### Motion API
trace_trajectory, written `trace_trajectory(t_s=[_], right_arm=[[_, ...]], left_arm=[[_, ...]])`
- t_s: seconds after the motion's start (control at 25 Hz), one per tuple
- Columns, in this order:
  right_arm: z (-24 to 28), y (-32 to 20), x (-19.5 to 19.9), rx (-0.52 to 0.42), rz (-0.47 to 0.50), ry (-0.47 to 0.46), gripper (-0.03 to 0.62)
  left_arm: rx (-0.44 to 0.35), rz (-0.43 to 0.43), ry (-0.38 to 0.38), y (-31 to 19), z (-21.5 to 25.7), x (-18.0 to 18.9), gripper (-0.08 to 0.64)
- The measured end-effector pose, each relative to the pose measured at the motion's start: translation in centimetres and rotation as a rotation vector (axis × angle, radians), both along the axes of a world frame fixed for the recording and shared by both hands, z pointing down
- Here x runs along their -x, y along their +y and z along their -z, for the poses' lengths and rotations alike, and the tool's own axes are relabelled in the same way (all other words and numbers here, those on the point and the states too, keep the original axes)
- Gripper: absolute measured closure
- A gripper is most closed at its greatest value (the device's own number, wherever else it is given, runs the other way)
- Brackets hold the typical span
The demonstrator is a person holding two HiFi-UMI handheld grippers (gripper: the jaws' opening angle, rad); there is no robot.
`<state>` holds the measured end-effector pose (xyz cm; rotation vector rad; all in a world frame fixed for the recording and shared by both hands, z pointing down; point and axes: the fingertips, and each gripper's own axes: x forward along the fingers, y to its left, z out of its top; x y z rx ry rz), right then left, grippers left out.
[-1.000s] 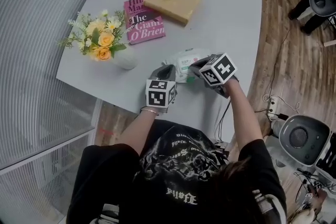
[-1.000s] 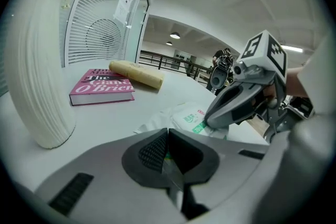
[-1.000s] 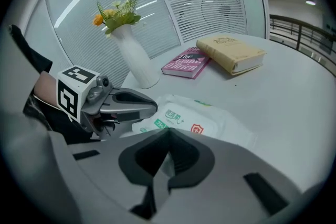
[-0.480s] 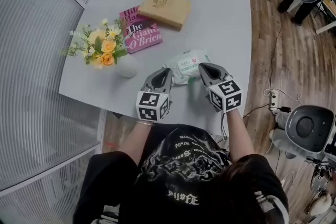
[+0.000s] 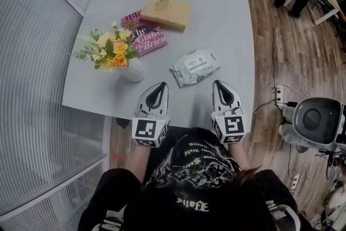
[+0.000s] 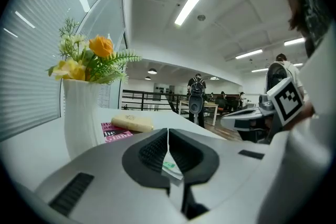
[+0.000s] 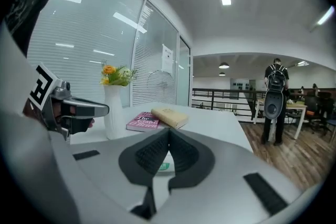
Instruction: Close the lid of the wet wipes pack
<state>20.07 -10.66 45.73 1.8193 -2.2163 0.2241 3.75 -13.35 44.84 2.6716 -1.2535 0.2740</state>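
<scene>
Ahead and left of my jaws, the pink book (image 5: 147, 36) shows "The" and "O'Brien", its upper lines covered by the tan book (image 5: 165, 11), while the green print on the wet wipes pack (image 5: 195, 67) straight ahead is too small to read

Plastic-film wipes pack (image 5: 195, 66), smooth matt table (image 5: 216, 19), wood-plank floor (image 5: 286, 51).

The light grey counter (image 5: 216, 2) carries four things. A pack of wet wipes (image 5: 195, 67) lies flat a little ahead of the left fingers (image 5: 155, 92) and the right fingers (image 5: 223, 90), between them and touching neither. A white vase (image 5: 131, 72) of flowers (image 5: 111, 51) stands ahead of the left fingers, slightly to their outer side. Beyond it lies a pink book (image 5: 147, 38). A tan box (image 5: 165, 11) lies farthest, its corner over the book.
</scene>
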Motion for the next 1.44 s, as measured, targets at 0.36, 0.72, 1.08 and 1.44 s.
trace_trajectory(t_s=[0.36,0.72,1.08,1.44], right_arm=[[0.4,1.8,-0.4,-0.024,-0.078,0.012,0.594],[0.5,2.0,1.0,-0.032,-0.083,0.016,0.595],[1.1,1.4,1.8,-0.049,-0.062,0.029,0.595],[0.2,1.3,2.2,-0.025,-0.049,0.027,0.595]], left_arm=[[-0.034,-0.063,0.037,0.8,0.9,0.3,0.549],[-0.082,-0.085,0.047,1.6,1.7,1.0,0.549],[-0.075,-0.099,0.040,1.7,1.5,1.0,0.549],[-0.077,-0.095,0.040,1.1,1.9,1.2,0.549]])
